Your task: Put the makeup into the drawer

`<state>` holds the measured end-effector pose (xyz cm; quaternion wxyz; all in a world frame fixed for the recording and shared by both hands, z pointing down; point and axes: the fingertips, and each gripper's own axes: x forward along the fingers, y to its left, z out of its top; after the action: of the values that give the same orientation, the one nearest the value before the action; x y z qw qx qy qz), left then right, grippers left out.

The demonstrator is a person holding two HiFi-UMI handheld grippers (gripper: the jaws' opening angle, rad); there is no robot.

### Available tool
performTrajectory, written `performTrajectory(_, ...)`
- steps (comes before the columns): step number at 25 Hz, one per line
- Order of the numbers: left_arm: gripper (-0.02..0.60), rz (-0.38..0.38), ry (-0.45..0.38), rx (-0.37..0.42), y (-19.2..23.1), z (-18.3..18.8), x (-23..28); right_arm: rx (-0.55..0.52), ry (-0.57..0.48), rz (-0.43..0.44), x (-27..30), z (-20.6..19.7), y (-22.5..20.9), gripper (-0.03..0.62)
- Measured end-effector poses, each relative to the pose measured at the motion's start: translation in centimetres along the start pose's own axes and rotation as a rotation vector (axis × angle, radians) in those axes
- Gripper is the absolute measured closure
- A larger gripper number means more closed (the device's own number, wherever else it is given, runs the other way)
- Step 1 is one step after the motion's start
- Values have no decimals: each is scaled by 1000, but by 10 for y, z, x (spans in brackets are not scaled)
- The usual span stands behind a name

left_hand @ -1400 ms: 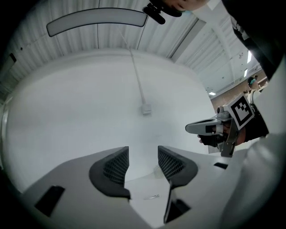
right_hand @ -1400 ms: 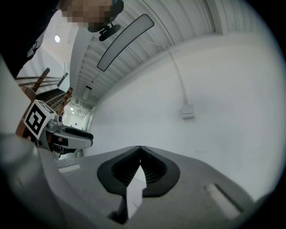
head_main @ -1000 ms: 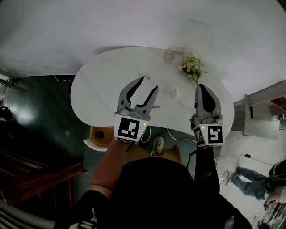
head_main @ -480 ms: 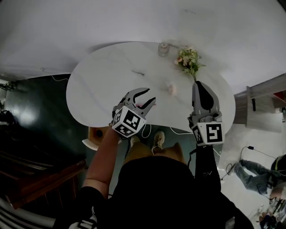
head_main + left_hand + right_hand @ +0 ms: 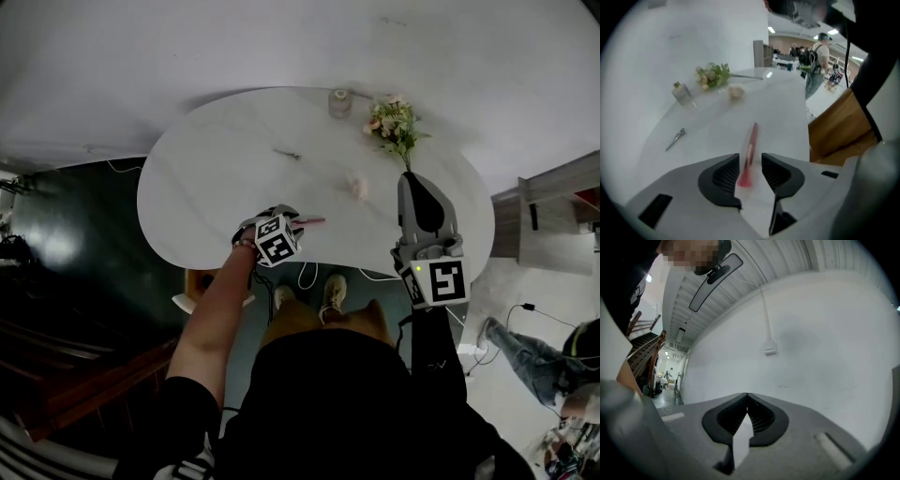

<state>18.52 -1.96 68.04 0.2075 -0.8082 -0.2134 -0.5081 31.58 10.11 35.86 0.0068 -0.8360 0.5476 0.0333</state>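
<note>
White and oval, the desk (image 5: pixel 206 187) fills the middle of your head view, with a pale wall behind it and dark green floor to its left. Along the far rim stand a small glass bottle (image 5: pixel 339 101) and, just beside it, a bunch of flowers (image 5: pixel 392 127). A pale pink puff (image 5: pixel 357 186) lies nearer the middle, and a small metal clip (image 5: pixel 287 153) lies well apart from it on the left.

Your left gripper (image 5: pixel 286 217) is down at the near edge of the desk, pointing steeply down. Its fingers (image 5: pixel 723 176) have just been closing, but they are still spread, with a narrow gap on each side of the pink makeup stick (image 5: pixel 750 150). That stick lies flat on the desk between them, its wider pink end nearest you and its slim end pointing away toward the puff. The pads do not press on it.

Your right gripper (image 5: pixel 419 187) hangs level above the right end of the desk, well apart from everything on it. Its fingers (image 5: pixel 736 416) are pressed together with nothing between them, facing the bare wall.

In the left gripper view, people stand far off beyond the desk's right end.
</note>
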Motion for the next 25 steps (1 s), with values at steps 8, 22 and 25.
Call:
performTrajectory(8,538,-35,62,83,-12,2,3,-16,5,15,1,0,4,589)
performTrajectory(22,538,409,-704,-280,68,147,-204,-30,-43,39,16,22,17,589)
performTrajectory(25,538,508,-833,-282,67,165,-252,-34,-62,39,17,31,20,589)
